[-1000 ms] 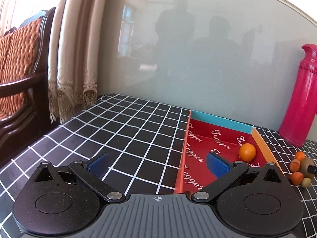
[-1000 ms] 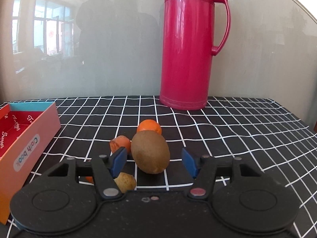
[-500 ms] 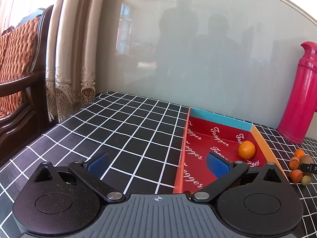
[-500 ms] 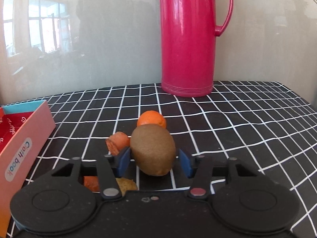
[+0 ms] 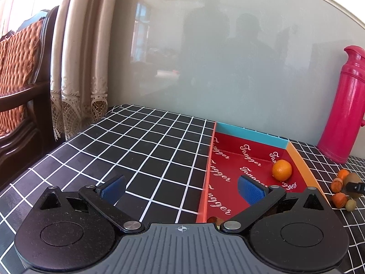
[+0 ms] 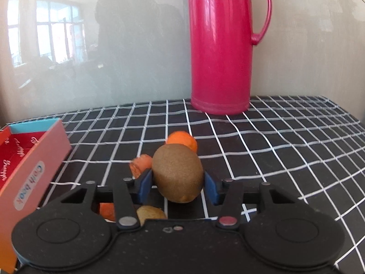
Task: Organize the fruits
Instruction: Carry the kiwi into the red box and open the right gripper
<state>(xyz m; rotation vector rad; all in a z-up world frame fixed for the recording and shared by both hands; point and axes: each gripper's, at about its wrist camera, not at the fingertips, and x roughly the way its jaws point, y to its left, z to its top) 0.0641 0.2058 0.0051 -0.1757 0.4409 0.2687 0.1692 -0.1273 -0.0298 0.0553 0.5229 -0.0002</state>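
My right gripper (image 6: 178, 187) is shut on a brown kiwi (image 6: 178, 172), with both blue pads pressed on its sides. Behind it lie an orange (image 6: 182, 139) and a small orange fruit (image 6: 141, 164). Another small orange fruit (image 6: 107, 211) and a small brown fruit (image 6: 150, 213) lie under the gripper. My left gripper (image 5: 180, 188) is open and empty over the left wall of the red box (image 5: 230, 173). An orange (image 5: 282, 170) lies in the box. The fruit pile (image 5: 342, 190) shows right of the box.
A tall pink thermos (image 6: 221, 45) stands at the back against the glossy wall, also in the left wrist view (image 5: 342, 105). The table has a black cloth with a white grid (image 5: 136, 150). A wooden chair (image 5: 20, 86) and a curtain (image 5: 75, 68) stand left of the table.
My right gripper has closed its pads onto the kiwi. The left gripper has drifted slightly and stays open.
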